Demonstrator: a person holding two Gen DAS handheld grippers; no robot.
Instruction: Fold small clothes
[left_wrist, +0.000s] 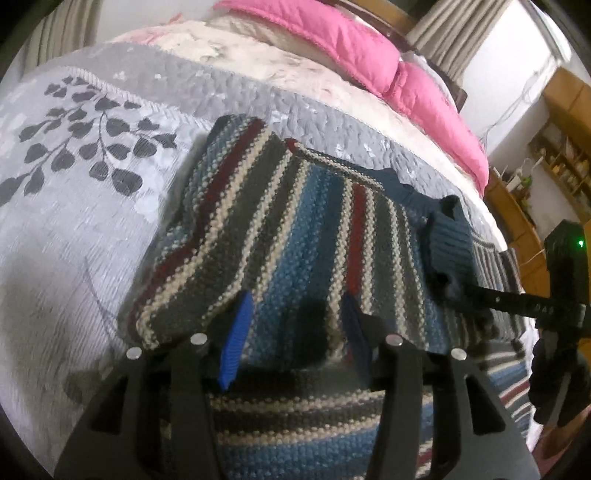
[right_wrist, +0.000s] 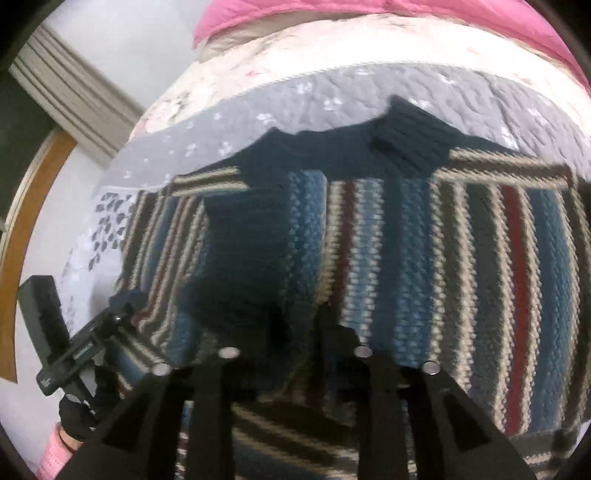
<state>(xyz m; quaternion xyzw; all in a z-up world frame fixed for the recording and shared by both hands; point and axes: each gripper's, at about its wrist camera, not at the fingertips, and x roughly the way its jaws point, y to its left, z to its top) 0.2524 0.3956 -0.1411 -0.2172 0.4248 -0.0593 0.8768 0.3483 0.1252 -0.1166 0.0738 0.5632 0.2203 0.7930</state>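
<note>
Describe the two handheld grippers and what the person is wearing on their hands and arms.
Both grippers are black plastic with silver round pins on their finger linkages. The left gripper has blue finger pads; the right gripper has dark fingers. In the left wrist view the right unit's body shows a green light and small white lettering. The left hand wears a black glove, with a pink knit sleeve.

Both wrist cameras sit close above a striped sweater (left_wrist: 303, 229) on a bed (left_wrist: 74, 229), looking forward and downward. The left view shows the right gripper (left_wrist: 458, 291) at 3 o'clock; the right view shows the left gripper (right_wrist: 122, 314) at 8 o'clock. Both views share the sweater.
</note>
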